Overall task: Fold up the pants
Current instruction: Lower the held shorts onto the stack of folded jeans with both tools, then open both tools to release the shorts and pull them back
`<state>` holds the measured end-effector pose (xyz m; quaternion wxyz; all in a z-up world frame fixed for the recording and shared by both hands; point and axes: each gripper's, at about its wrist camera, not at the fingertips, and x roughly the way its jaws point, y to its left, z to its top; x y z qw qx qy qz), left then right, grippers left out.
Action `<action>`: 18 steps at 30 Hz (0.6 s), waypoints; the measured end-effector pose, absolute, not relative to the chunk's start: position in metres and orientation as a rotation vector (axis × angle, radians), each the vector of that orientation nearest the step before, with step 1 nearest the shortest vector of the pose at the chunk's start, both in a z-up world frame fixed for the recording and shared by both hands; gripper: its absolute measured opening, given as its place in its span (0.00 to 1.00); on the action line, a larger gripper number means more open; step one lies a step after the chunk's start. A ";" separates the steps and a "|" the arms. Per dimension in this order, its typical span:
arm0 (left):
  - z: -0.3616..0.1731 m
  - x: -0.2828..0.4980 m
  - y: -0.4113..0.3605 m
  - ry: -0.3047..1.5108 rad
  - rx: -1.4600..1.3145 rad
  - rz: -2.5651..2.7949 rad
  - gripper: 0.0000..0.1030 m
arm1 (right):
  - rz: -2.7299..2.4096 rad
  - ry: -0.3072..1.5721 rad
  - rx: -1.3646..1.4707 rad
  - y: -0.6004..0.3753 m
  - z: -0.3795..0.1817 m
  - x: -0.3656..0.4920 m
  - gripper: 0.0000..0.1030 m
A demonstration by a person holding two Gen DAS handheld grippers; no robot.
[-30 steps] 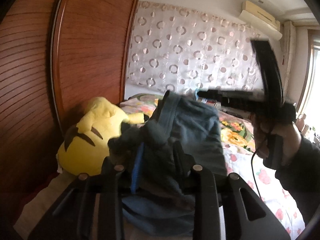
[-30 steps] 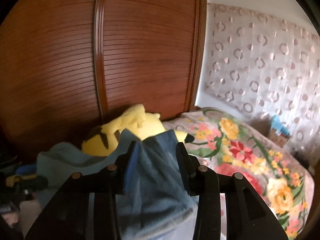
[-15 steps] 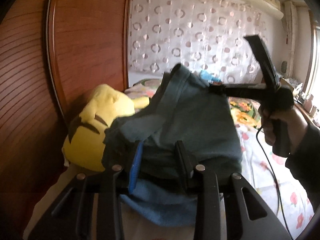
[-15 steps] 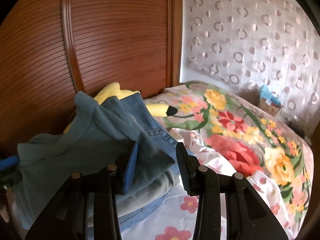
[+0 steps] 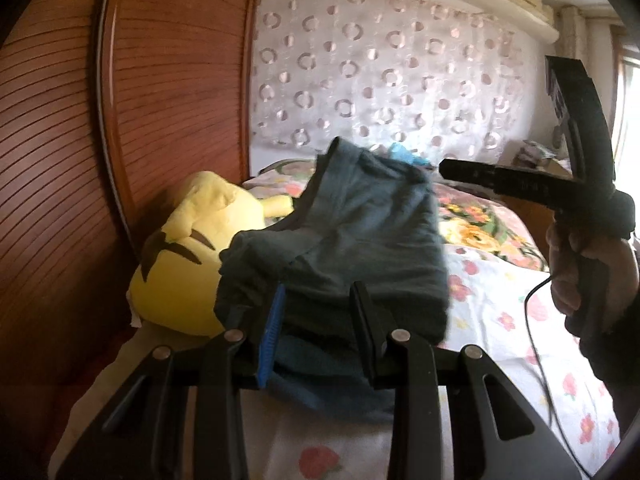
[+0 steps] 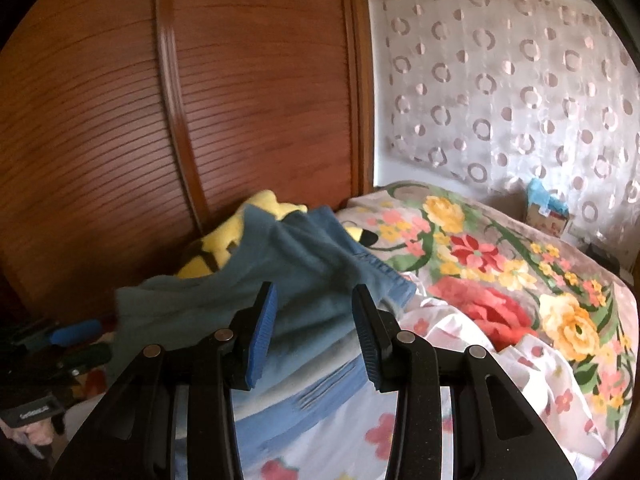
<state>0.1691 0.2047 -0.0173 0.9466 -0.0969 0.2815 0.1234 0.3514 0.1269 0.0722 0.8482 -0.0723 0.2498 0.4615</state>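
Observation:
The folded dark teal pants [image 5: 360, 240] lie on top of a stack of folded clothes next to a yellow plush toy. My left gripper [image 5: 316, 320] stands open just in front of the stack, the cloth showing between its fingers without being pinched. In the right wrist view the pants [image 6: 296, 280] rest over blue denim [image 6: 384, 276]. My right gripper [image 6: 314, 320] is open and empty, a short way back from the stack. It also shows in the left wrist view [image 5: 520, 180], held in a hand at the right.
A yellow plush toy [image 5: 192, 248] leans against the wooden slatted headboard [image 5: 52, 160]. The bed has a white flowered sheet [image 5: 500, 300] and a bright floral quilt [image 6: 500, 264]. A small box [image 6: 546, 208] stands by the curtain.
Both grippers have let go of the pants, which now lie on the stack. My right gripper has drawn back and to the right. The left has eased back slightly.

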 end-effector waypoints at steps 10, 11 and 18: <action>0.005 0.133 0.185 0.536 -0.157 0.204 0.41 | 0.934 0.501 -0.108 0.082 0.084 0.290 0.42; 0.007 0.128 0.183 0.531 -0.155 0.197 0.42 | 0.927 0.498 -0.104 0.076 0.085 0.284 0.43; 0.015 0.110 0.164 0.528 -0.121 0.177 0.43 | 0.893 0.485 -0.091 0.047 0.087 0.249 0.45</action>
